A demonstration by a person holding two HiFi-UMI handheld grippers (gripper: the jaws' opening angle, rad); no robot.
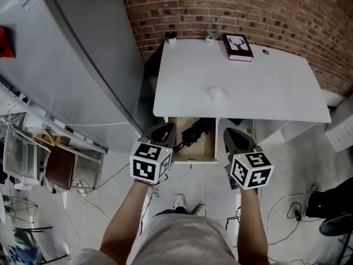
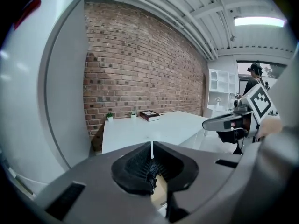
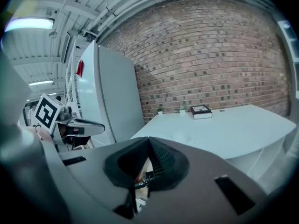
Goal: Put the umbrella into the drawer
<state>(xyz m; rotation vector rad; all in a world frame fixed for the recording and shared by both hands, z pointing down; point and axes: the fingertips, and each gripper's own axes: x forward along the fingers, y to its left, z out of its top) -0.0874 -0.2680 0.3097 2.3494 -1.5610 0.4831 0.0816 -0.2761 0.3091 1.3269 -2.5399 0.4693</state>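
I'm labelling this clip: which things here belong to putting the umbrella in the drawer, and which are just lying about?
Job in hand: umbrella, lying in the open drawer; left gripper and right gripper, both shut and empty.
Lying about: book, potted plants and a white lump, all on the table.

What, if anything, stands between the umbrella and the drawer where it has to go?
Nothing visible does: the umbrella already lies inside the open drawer below the front edge of the table.
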